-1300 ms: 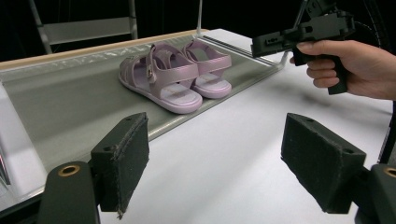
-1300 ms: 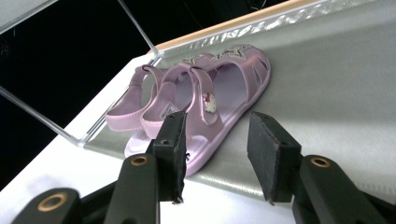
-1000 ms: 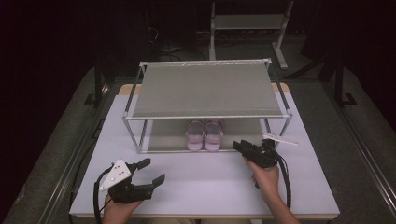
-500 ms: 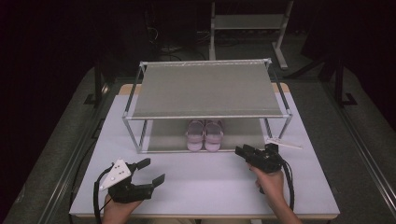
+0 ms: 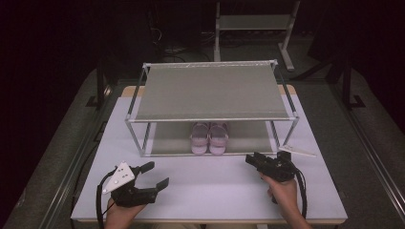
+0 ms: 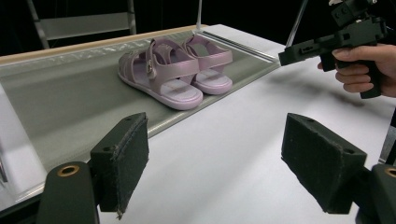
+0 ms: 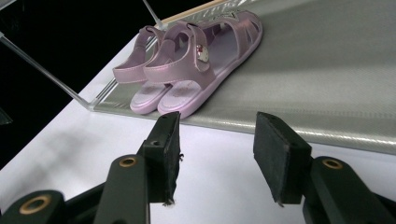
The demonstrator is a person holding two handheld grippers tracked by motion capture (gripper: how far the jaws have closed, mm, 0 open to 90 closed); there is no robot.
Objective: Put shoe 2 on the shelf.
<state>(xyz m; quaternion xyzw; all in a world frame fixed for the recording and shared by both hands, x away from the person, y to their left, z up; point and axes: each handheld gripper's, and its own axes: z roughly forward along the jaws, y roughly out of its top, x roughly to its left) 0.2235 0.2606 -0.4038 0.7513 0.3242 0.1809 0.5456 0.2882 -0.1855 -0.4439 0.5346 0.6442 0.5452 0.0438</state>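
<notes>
So we've got a pair of small lilac sandals [image 5: 209, 139] sitting side by side on the lower shelf of a two-tier metal rack [image 5: 210, 90], right at that shelf's front edge and about midway along it, heels toward us. The rack stands on a white table [image 5: 210, 186], toward its far edge.

Our right gripper [image 5: 253, 160] is held just off the rack's front edge, a bit to the right of the sandals, pointing at them. Its jaws have just been opening and now stand about half apart with nothing between them; in the right gripper view the nearer sandal's heel sits just beyond the pads. Our left gripper [image 5: 155, 175] hovers near the table's front left corner, jaws spread wide and empty, aimed toward the rack.

As for writing or brands: we can't read any. There's a little round decoration on the strap [image 7: 201, 50] of one sandal, but it's too small to make out. A flat white strip [image 5: 297, 151] lies on the table by the rack's right front leg, no text visible on it either.
</notes>
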